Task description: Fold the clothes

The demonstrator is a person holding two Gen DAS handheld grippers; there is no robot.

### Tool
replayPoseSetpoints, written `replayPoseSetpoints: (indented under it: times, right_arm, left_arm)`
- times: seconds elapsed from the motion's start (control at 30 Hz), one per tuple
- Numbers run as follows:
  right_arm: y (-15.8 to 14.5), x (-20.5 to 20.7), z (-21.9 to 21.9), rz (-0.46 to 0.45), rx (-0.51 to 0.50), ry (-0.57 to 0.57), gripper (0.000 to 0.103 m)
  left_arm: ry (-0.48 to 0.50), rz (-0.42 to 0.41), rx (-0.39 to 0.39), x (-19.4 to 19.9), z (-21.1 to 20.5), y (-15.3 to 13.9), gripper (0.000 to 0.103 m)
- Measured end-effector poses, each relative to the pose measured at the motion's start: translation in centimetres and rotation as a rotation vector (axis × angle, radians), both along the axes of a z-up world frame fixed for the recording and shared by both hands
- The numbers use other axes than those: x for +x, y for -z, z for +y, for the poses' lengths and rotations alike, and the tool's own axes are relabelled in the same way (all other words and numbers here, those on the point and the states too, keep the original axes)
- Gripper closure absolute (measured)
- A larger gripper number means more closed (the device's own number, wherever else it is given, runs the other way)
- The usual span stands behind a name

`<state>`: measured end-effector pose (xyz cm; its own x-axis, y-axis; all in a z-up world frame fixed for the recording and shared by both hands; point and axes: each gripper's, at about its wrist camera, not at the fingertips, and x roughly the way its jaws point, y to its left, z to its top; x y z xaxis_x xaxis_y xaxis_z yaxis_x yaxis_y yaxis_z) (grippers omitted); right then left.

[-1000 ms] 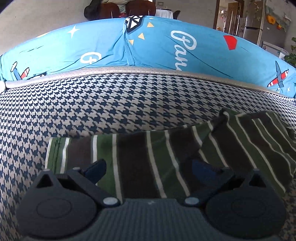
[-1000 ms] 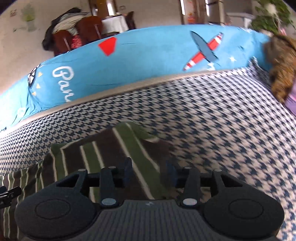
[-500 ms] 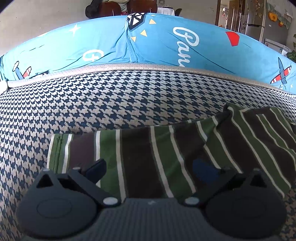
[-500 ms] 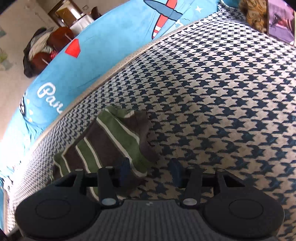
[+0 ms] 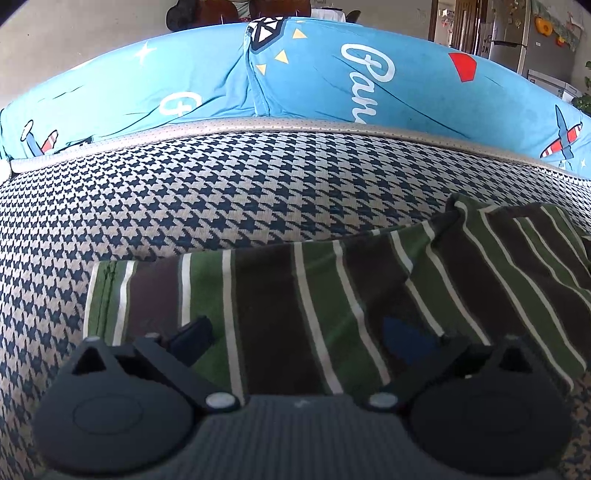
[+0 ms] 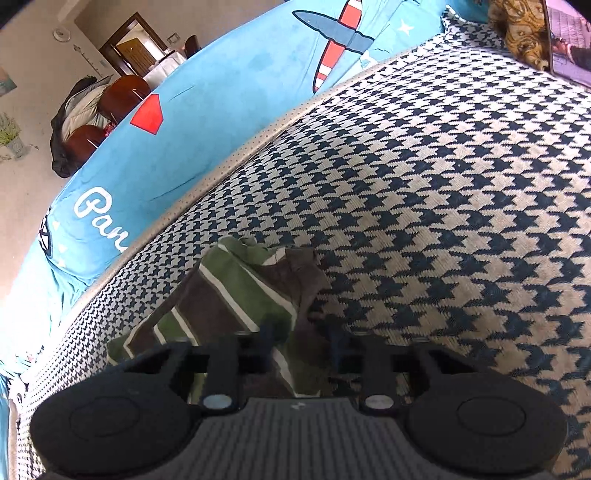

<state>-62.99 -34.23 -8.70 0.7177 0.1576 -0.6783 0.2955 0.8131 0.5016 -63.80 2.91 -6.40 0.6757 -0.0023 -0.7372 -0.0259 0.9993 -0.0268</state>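
A green, brown and white striped garment [image 5: 332, 295] lies flat on the houndstooth sofa seat [image 5: 240, 192]. My left gripper [image 5: 295, 336] stands wide open just over the garment's near edge, with striped cloth showing between its fingers [image 5: 192, 332]. In the right wrist view the garment's crumpled right end [image 6: 240, 291] reaches under my right gripper [image 6: 301, 339]. Its jaws are closing with that end of the cloth between them, and a gap still shows between the blurred fingers [image 6: 266, 332].
A blue printed cushion [image 5: 332, 92] runs along the sofa's back edge. Bare houndstooth seat [image 6: 461, 221] stretches to the right of the garment. A brown patterned cloth [image 6: 517, 33] and a purple item [image 6: 569, 44] sit at the far right corner.
My right gripper has rolled and dropped onto the garment's right end, and its fingers have drawn closer together around the cloth. The left gripper has hardly moved.
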Motion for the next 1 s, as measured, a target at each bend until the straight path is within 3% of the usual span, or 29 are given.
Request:
replayPoseSetpoints:
  times: [0.1,0.27,0.37,0.53,0.73,1.0]
  right_arm:
    - [-0.1,0.2,0.3,-0.012,-0.002,-0.002,0.090]
    - [-2.1,-0.1,2.4,-0.097,-0.145,-0.071,0.091]
    - [-3.6,-0.7,5.1,-0.162,-0.277,-0.162,0.091]
    - [-4.7,-3.3,11.0,-0.270,-0.539,-0.406,0.091]
    - [-2.4,-6.7,16.3,-0.312,-0.771,-0.703,0.093]
    - [0.8,-7.6,18.9,-0.260,-0.844,-0.866,0.093]
  left_arm:
    - [0.003,0.000,0.001,0.0,0.1,0.0,0.000]
    - [0.007,0.001,0.004,0.0,0.3,0.1,0.000]
    - [0.009,0.002,0.008,0.0,0.3,0.2,0.000]
    - [0.012,0.003,0.012,0.0,0.5,0.3,0.000]
    - [0.018,0.004,0.013,0.0,0.7,0.3,0.000]
    - [0.022,0.005,0.014,0.2,1.1,0.4,0.000]
